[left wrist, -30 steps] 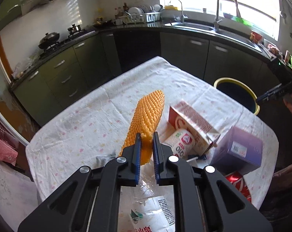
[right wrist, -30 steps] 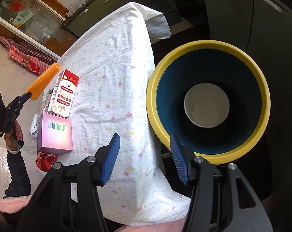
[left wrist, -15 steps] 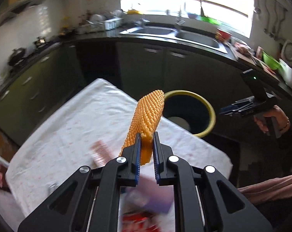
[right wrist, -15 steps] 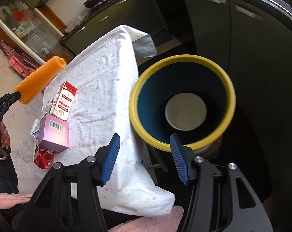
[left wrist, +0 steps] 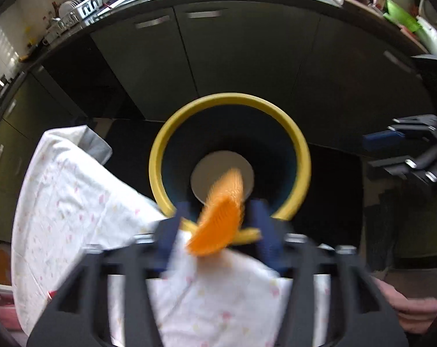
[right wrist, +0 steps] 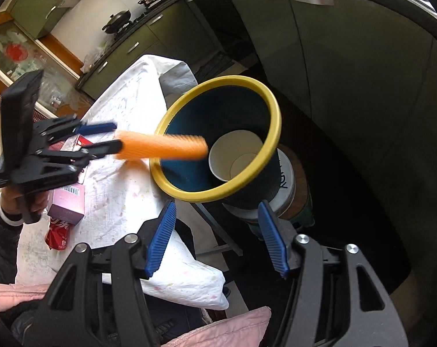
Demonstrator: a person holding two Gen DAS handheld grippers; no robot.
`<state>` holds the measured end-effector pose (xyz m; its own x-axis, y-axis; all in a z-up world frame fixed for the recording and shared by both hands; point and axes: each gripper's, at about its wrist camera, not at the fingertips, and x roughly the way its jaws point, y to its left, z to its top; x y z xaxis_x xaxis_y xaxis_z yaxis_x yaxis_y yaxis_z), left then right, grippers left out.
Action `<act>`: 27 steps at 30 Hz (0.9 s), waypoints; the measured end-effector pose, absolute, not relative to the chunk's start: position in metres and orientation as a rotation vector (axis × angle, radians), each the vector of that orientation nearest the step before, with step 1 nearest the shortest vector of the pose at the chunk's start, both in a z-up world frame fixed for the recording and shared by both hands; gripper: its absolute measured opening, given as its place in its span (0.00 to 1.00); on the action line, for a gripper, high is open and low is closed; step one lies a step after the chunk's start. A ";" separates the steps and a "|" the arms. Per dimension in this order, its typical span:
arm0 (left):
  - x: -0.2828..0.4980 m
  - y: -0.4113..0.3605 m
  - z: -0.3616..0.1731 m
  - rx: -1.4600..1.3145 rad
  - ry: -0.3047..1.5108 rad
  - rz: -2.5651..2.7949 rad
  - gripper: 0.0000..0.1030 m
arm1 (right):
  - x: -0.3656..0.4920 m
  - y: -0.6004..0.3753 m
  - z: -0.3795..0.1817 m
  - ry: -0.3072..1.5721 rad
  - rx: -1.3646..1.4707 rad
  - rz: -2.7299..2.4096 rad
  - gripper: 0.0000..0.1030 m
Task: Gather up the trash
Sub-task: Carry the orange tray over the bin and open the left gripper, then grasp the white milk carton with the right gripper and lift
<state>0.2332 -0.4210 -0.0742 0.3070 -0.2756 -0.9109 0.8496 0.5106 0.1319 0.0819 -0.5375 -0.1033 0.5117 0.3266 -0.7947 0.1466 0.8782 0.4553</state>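
The left claw point(left wrist: 218, 222) is opening, its jaws parting from the orange foam sleeve point(right wrist: 160, 146), which tips ahead over the yellow-rimmed bin point(right wrist: 272, 107). The right claw point(right wrist: 217, 235) hangs empty, spreading, near the bin. Next: more trash off the bench point(right wrist: 126, 190).

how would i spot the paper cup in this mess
Find the table with the white flowered cloth; just off its far corner stands a dark bin with a yellow rim. Look down inside it: the white paper cup lies at the bottom, the only pale thing against the bin's dark blue inside.
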 end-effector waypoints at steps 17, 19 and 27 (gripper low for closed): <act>0.165 -0.218 0.054 0.193 0.725 -0.673 0.88 | 0.111 -0.470 -0.087 1.067 0.371 0.190 0.58; 0.155 -0.178 0.055 0.151 0.707 -0.609 0.89 | 0.125 -0.448 -0.077 1.075 0.328 0.223 0.60; 0.111 -0.038 0.041 0.007 0.643 -0.339 0.94 | 0.191 -0.336 -0.041 1.128 0.264 0.410 0.63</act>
